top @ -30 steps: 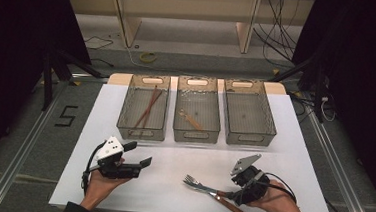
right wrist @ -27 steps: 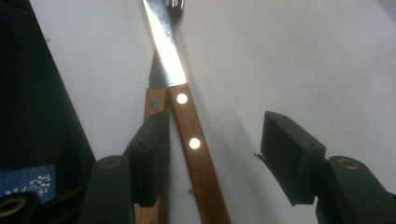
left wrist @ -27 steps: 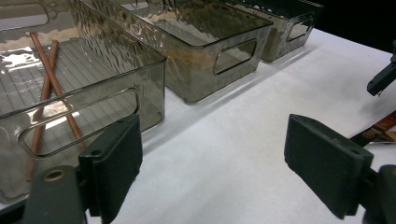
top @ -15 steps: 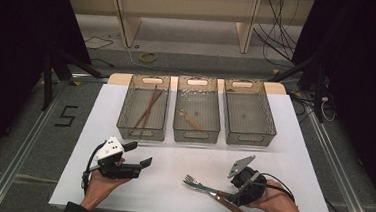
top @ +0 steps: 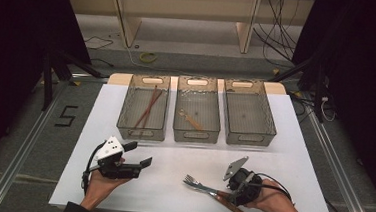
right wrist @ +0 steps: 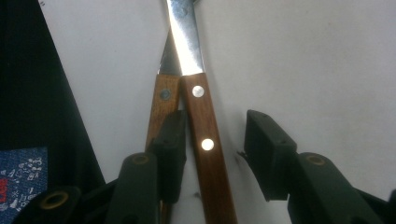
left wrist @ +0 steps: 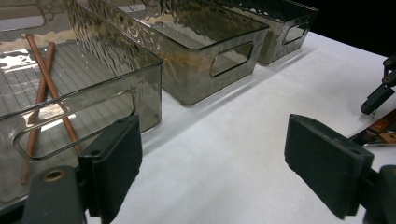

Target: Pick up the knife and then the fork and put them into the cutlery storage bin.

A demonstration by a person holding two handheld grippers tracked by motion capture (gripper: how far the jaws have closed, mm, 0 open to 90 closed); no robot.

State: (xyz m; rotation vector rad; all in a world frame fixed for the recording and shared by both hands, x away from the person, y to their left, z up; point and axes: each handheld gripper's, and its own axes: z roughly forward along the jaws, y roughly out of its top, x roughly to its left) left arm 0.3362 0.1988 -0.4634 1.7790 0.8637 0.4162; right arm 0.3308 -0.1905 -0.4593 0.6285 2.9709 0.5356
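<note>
- Jaws first: right gripper (right wrist: 215, 149) has its jaws part open and straddling a wood handle; the left pad touches that handle's side, the right pad stands clear of it, so no clamp yet. Left gripper (left wrist: 212, 172) has jaws spread wide w/ nothing between them, just above bare table.
- White table (top: 292, 158) carries everything; three clear bins sit in a row across its far half.
- Left bin (top: 144, 107) holds two brown chopsticks (top: 148, 108), crossed; seen close through the bin wall in the left gripper view.
- Middle bin (top: 198, 109) holds a small tan item, prob. wooden, too blurred to name.
- Right bin (top: 249, 112) sits at the far end of the row.
- Fork (top: 196, 184) lies near the front edge, right of centre, tines pointing left, its handle running under the right gripper.
- Second utensil w/ wood handle (right wrist: 163, 105) lies just beside and partly under the riveted handle (right wrist: 205, 154); its blade narrows toward the same point.
- Left gripper in the high view (top: 139, 155) is held front-left, well apart from the fork.
</note>
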